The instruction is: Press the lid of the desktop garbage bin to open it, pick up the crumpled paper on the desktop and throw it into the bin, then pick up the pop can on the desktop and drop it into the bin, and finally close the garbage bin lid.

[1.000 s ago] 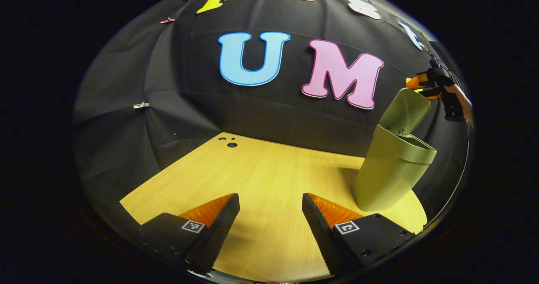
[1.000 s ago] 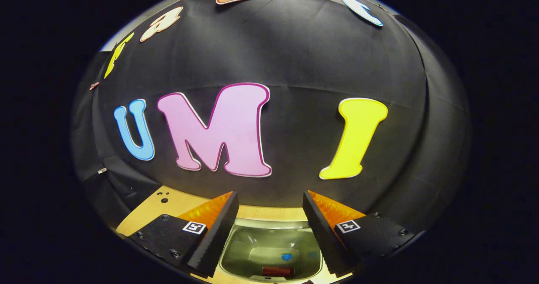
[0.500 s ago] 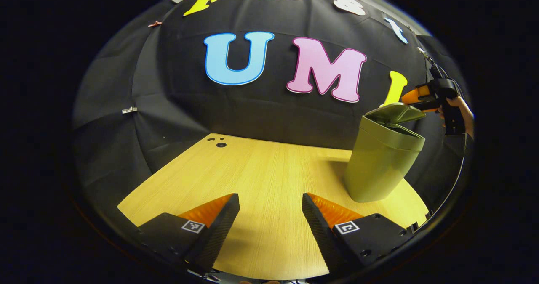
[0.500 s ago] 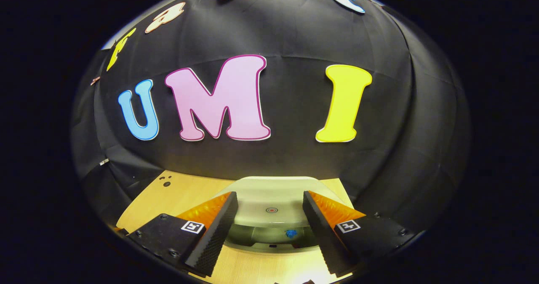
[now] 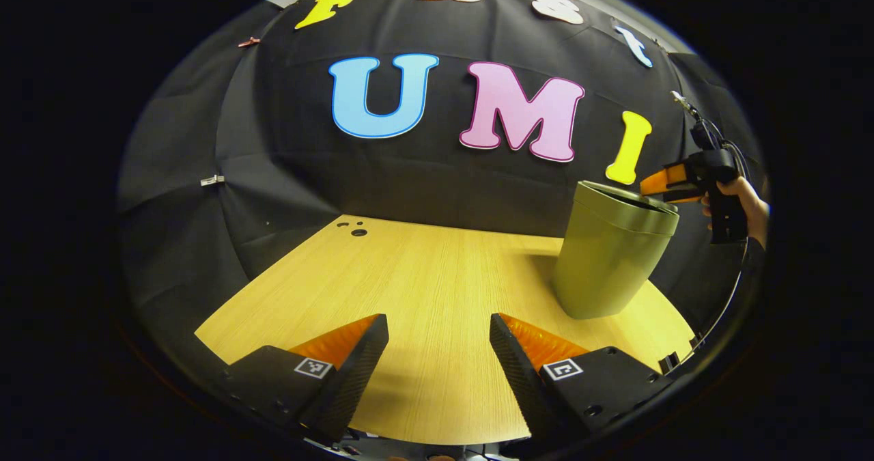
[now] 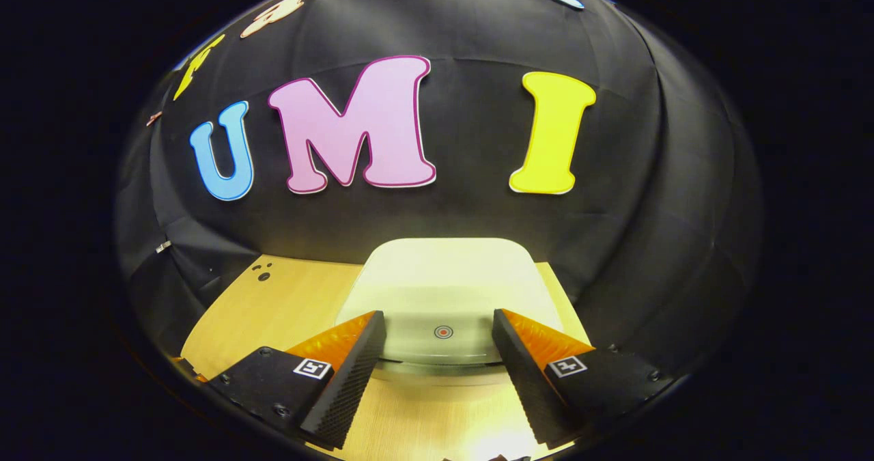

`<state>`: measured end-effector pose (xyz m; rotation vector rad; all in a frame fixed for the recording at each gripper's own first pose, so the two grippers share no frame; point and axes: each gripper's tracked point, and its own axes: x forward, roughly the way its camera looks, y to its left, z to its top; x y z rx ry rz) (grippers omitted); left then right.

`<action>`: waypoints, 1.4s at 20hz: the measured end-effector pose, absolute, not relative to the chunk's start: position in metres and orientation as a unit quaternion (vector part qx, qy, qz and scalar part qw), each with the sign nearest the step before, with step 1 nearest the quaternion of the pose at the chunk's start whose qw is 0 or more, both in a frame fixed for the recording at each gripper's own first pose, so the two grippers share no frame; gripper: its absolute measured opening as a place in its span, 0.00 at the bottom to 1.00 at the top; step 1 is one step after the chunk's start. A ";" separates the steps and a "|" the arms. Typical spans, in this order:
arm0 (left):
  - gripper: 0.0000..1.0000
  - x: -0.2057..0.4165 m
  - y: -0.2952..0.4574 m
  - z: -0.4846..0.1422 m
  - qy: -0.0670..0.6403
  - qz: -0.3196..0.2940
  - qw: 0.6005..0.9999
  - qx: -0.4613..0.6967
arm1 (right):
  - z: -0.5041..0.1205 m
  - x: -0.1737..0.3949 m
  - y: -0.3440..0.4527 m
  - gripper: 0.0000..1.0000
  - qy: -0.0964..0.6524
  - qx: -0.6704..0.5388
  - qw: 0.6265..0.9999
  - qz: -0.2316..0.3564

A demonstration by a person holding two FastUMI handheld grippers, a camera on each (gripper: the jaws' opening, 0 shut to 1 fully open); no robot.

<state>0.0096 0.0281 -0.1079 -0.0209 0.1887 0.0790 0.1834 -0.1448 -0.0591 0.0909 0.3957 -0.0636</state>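
Standing beside the booth, I see the bin (image 5: 614, 256) upright on the wooden desk (image 5: 423, 290), ahead and to the right of the left gripper (image 5: 439, 372), well apart from it. That gripper hovers low over bare wood with its jaws spread and nothing between them.

The right gripper (image 6: 439, 372) sits right at the bin's near edge. Its jaws are spread too, holding nothing, and the lid (image 6: 447, 290) lies flat just ahead of and between them, with a small red target mark (image 6: 443, 332) on the lid centred in the gap. From the left gripper view, the right gripper shows as a small shape in a hand (image 5: 741, 205) at the bin's top rim, its tips at the rim or just over it.

The lid looks down on the bin; I cannot tell whether it has latched. No crumpled paper and no pop can lie on the stretch of desk I can see, so my guess is both are inside and the run is at its last step, the closing. What may be left is a firm press on the mark to seat the lid, if it is not seated, then drawing both grippers away.
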 end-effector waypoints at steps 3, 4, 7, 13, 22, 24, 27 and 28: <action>0.96 0.006 0.030 -0.109 0.092 0.043 0.995 -0.010 | -0.057 0.184 -0.145 0.99 0.187 0.037 0.981 -0.034; 0.96 0.004 0.030 -0.108 0.091 0.045 0.995 -0.013 | -0.059 0.183 -0.145 0.99 0.188 0.035 0.981 -0.035; 0.96 0.000 0.030 -0.112 0.092 0.047 0.994 -0.019 | -0.061 0.183 -0.145 0.99 0.184 0.039 0.982 -0.032; 0.96 -0.005 0.029 -0.117 0.089 0.051 0.995 -0.019 | -0.066 0.186 -0.145 1.00 0.181 0.029 0.982 -0.040; 0.96 0.010 0.024 -0.081 0.061 0.033 0.997 -0.018 | -0.009 0.155 -0.149 0.98 0.090 0.034 0.993 -0.065; 0.96 0.011 0.022 -0.069 0.052 0.024 0.998 -0.017 | 0.008 0.139 -0.151 0.98 0.057 0.011 0.996 -0.074; 0.96 0.010 0.017 -0.058 0.045 0.011 0.999 -0.022 | 0.021 0.109 -0.136 0.98 0.031 0.010 0.997 -0.069; 0.96 0.010 0.017 -0.055 0.044 0.007 0.999 -0.022 | 0.021 0.100 -0.128 0.98 0.028 0.024 0.997 -0.064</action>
